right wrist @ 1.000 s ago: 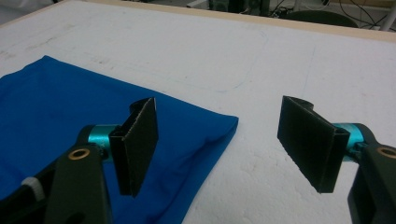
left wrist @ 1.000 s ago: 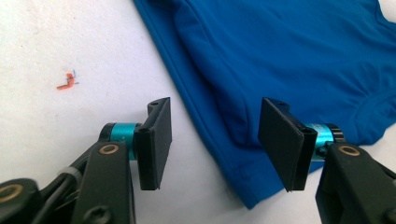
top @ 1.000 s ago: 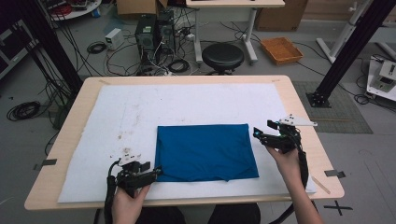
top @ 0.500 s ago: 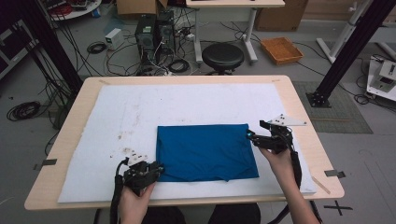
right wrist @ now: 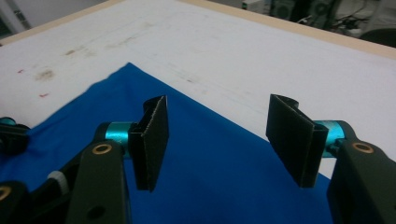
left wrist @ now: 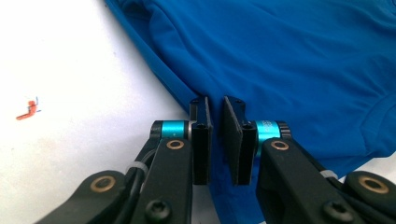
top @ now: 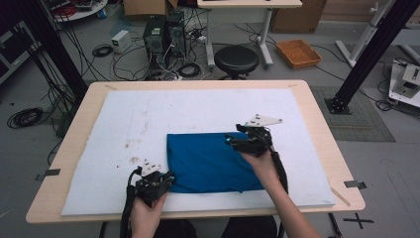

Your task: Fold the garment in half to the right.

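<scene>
A blue cloth (top: 213, 163) lies folded flat on the white mat (top: 124, 129). My left gripper (top: 168, 177) is at the cloth's near left corner. In the left gripper view its jaws (left wrist: 215, 105) have just been closing to a narrow slit that is full of the blue cloth (left wrist: 289, 56) at its edge. My right gripper (top: 230, 141) hovers over the far right part of the cloth. Its jaws (right wrist: 217, 105) have closed a little but stand wide apart, with the cloth (right wrist: 210, 177) lying below them and nothing between the pads.
The mat covers most of the wooden table (top: 317, 114) and has brown stains (top: 133, 159) left of the cloth. A small red mark (left wrist: 29, 109) is on the mat near the left gripper. Beyond the table stand a black stool (top: 236, 58), computers (top: 166, 29) and cables.
The right gripper has moved left from the cloth's far right corner to over the cloth. The left gripper stayed at the near left corner.
</scene>
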A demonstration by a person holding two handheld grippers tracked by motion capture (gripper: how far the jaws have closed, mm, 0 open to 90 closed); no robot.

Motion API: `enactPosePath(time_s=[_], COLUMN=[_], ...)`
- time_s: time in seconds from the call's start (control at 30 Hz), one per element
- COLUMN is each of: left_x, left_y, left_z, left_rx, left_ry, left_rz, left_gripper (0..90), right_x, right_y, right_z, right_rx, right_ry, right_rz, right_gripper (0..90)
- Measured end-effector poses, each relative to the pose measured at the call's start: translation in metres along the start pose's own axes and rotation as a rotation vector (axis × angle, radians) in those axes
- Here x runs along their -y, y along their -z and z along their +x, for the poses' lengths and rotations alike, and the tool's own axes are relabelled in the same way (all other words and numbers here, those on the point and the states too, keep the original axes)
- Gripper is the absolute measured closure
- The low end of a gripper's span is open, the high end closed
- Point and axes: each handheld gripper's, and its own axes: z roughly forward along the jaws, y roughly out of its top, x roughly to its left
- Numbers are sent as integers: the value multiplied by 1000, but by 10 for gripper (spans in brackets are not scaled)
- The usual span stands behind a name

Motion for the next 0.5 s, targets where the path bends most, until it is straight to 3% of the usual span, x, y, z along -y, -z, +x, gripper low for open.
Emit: enactPosePath(time_s=[0.1, 0.13, 0.3, 0.5], left_x=[0, 0, -1, -1], left_y=[0, 0, -1, 0], left_z=[2, 3, 4, 5], left_rx=[9, 11, 19, 25], left_ry=[7, 7, 6, 6], left_rz=[0, -2, 0, 2], left_gripper=[813, 814, 813, 813], right_x=[-7, -14, -31, -45], right_y=[-15, -31, -73, -125], right_z=[9, 17, 35, 53], right_rx=[-16, -40, -91, -118], right_ry=[13, 16, 19, -3], right_rz=[15, 40, 90, 168], right_gripper=[422, 431, 494, 525])
